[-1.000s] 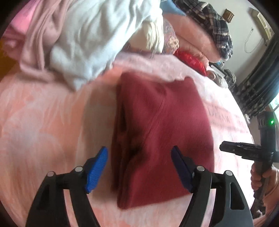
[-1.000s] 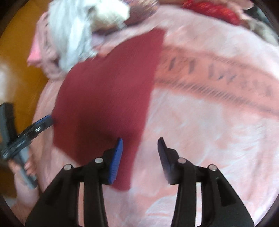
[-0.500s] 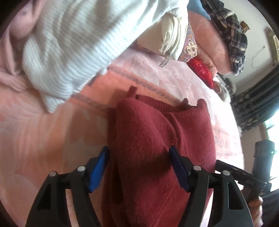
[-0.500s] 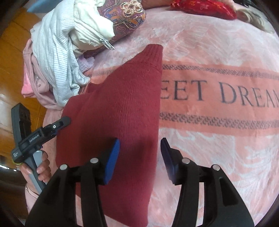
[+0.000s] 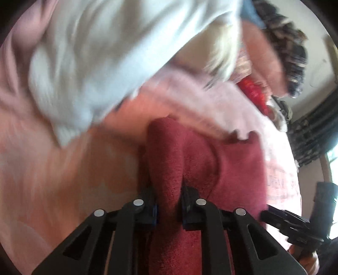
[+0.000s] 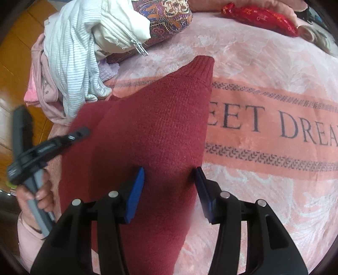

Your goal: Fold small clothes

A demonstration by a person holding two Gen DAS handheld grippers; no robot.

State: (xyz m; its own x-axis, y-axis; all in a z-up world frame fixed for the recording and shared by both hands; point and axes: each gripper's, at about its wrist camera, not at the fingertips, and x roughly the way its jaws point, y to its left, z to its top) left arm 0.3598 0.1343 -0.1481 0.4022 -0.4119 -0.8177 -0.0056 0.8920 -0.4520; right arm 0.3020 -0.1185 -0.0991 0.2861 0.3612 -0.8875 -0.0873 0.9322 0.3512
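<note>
Two grippers work one dark red sweater (image 6: 152, 131), which lies on my pink blanket (image 6: 264, 190). My left gripper (image 5: 168, 198) is closing, its pads pinching a raised fold of the knit. My right gripper (image 6: 170, 190) stands open, one pad above the sweater, the other at its right edge.

Sweater (image 6: 147, 131) dark red knit; blanket (image 6: 264, 190) pink with a salmon band and dark lettering. Top (image 6: 69, 63) white with thin grey stripes, cloth (image 6: 169, 17) purple-orange paisley, pouch (image 6: 259, 17) red with gold print. Tool pads (image 6: 135, 194) blue, frames black.
</note>
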